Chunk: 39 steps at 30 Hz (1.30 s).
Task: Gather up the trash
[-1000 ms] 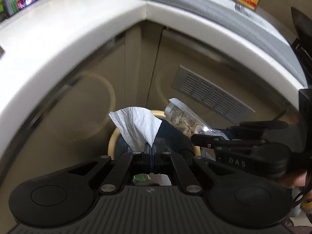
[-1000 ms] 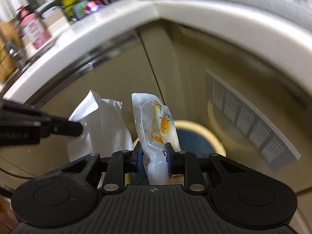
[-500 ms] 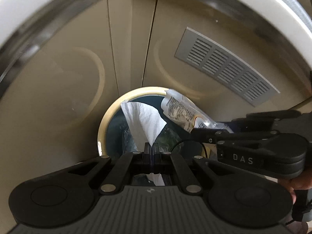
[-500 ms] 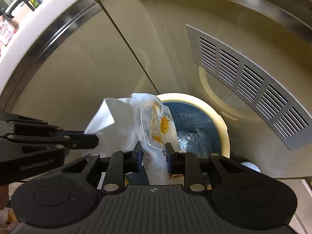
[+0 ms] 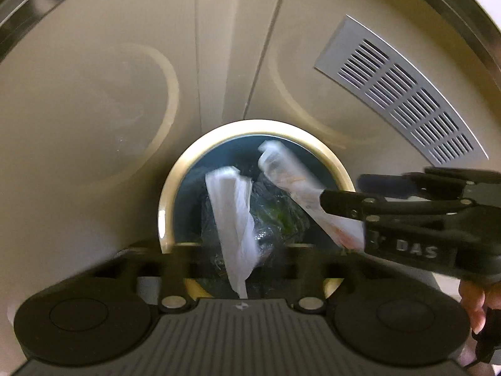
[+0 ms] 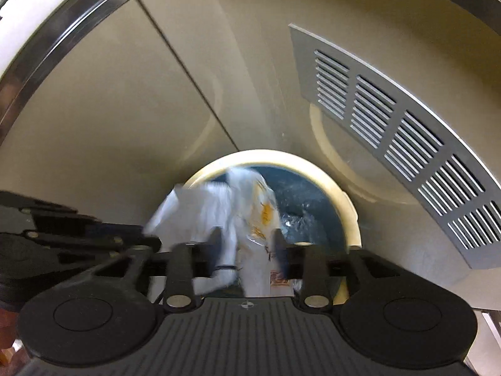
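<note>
Over the round bin mouth (image 5: 175, 181), left gripper (image 5: 239, 250) jaws just sprung apart, white tissue (image 5: 231, 213) loose between them above the opening. Right gripper (image 6: 247, 247) jaws just widened too, printed wrapper (image 6: 260, 219) in the gap, grip unclear. Beyond the cream rim, beige cabinet fronts and vent grille (image 5: 404, 94) close behind

kitchen | cabinet doors (image 5: 94, 100) | vent grille (image 6: 400, 131) | bin (image 5: 175, 188)

Both grippers have descended toward the round bin opening (image 5: 175, 188), and the jaws of the left gripper (image 5: 239, 250) and right gripper (image 6: 247, 244) have just been opening, releasing the white tissue (image 5: 233, 216) and the printed plastic wrapper (image 6: 260, 216) (both now motion-blurred) over the bin.
</note>
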### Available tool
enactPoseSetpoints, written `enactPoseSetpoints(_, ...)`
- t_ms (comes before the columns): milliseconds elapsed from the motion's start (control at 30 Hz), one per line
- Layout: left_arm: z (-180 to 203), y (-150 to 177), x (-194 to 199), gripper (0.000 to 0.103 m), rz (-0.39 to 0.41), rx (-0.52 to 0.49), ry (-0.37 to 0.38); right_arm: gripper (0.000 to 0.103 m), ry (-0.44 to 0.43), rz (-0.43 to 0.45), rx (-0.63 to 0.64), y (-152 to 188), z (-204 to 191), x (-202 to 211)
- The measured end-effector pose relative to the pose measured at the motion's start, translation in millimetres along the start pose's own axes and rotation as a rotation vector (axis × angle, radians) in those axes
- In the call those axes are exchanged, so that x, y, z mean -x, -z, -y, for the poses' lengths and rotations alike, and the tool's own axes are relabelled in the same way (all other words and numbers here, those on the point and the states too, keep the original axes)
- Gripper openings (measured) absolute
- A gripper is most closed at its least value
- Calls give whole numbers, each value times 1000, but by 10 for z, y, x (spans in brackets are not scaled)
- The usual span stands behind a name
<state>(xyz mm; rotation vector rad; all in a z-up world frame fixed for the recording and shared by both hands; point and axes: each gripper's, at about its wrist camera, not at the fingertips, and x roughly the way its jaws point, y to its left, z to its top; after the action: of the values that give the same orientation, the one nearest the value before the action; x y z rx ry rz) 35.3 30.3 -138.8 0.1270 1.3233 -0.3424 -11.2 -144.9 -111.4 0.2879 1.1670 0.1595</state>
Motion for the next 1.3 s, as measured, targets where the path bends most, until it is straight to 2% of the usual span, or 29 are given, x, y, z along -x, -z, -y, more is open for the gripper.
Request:
enactPoseSetpoints(33,-25,6,17,87,15,13,-12,53,5,5,-11,2,25,18)
enactPoseSetpoints(67,-55,15,48,100,27,24,-14,55,6,4,-21,8,47,38)
enactPoseSetpoints(100,-87,26,81,103,31,39,-13,56,8,3,-34,20,67,65)
enactPoseSetpoints(267,-206,139,244,103,9,90,12,64,-4,-5,-54,178,60,278)
enactPoseSetpoints(400,-193,390,378,103,0,115,20,70,-25,-7,-25,404,-93,484)
enactPoseSetpoints(500,-195,588,435,103,1,136,-5,71,9,-6,25,525,-216,587)
enactPoseSetpoints(600,-204,621,450,103,-23,137,8,73,28,9,62,572,-305,681)
enactPoseSetpoints(867,-67,756,753,103,87,66,-84,76,64,89,180,679,-498,936)
enactPoseSetpoints(1300,-84,858,976,103,160,68,-109,78,77,149,250,721,-653,1125)
